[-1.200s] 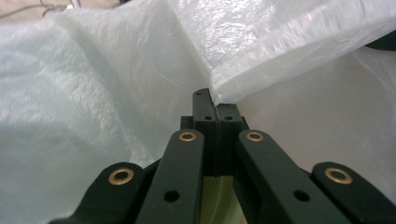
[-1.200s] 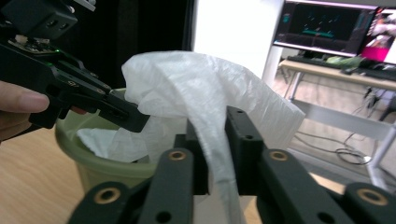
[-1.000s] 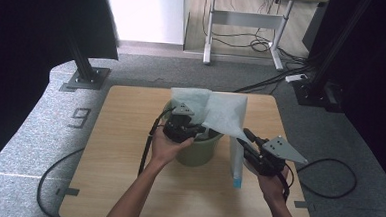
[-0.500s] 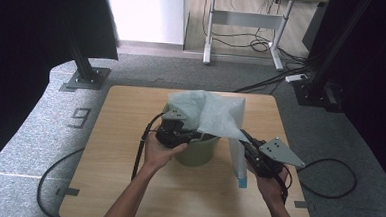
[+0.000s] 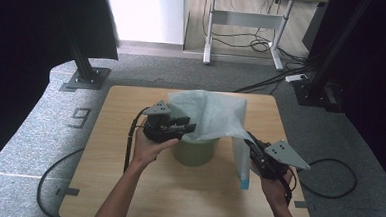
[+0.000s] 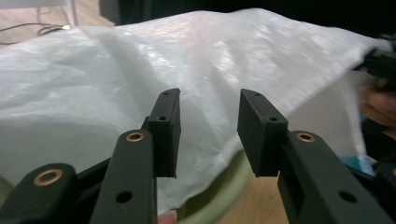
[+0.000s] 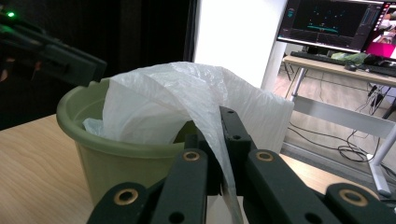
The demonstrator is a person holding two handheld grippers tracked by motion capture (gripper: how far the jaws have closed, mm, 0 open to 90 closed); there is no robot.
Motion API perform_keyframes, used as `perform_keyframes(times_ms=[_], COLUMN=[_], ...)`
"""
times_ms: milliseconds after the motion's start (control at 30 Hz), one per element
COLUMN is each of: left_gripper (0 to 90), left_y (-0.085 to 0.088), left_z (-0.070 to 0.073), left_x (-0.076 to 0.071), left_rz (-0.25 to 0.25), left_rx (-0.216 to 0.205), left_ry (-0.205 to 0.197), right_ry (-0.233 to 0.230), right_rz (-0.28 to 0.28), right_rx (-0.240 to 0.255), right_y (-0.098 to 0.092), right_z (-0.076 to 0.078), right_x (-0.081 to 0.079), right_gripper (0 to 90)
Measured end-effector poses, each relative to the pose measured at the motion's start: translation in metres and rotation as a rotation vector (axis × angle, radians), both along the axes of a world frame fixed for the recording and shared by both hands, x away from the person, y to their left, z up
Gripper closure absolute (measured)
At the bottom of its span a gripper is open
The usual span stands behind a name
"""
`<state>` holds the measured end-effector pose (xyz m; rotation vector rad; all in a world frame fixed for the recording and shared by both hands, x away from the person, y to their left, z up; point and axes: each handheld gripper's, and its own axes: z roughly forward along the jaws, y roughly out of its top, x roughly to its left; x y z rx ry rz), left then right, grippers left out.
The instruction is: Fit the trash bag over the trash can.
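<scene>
- Translucent white plastic bag (image 5: 215, 117) draped over a green bucket (image 5: 195, 151) at mid-bench (image 5: 114, 134), part of it tucked inside the rim.
- Left gripper (image 5: 186, 127) at the bag's left side, just above the bucket rim; jaws have just been opening and stand apart, the film behind them, not pinched.
- Right gripper (image 7: 219, 140) clenched on a fold of the bag, pulling it taut toward the bench's right edge.

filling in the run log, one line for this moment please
step: lining bin | left hand-held gripper: open, jaws just opened | right hand-held gripper: shut on bag | bin: upright
</scene>
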<state>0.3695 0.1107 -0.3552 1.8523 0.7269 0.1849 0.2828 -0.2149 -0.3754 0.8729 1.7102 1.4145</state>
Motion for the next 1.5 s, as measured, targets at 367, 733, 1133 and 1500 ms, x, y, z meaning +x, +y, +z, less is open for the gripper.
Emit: perform_keyframes(times_ms=[367, 733, 1133, 1500], left_gripper=[34.6, 36.3, 88.5, 87.8], left_y=[-0.036, -0.067, -0.071, -0.065], left_z=[-0.001, -0.007, -0.009, -0.019], left_x=[-0.010, -0.013, -0.005, -0.010], left_rz=[-0.061, -0.051, -0.102, -0.168], left_rx=[0.046, 0.126, 0.112, 0.047], left_ry=[-0.043, -0.066, 0.018, 0.129], right_ry=[-0.004, 0.004, -0.005, -0.008], right_rz=[0.006, 0.020, 0.033, 0.028], right_rx=[0.008, 0.035, 0.019, 0.012], right_y=[0.000, 0.006, 0.010, 0.011], right_z=[0.005, 0.013, 0.015, 0.017], right_x=[0.001, 0.006, 0.002, 0.004], right_gripper=[87.6, 87.5, 87.5, 87.4])
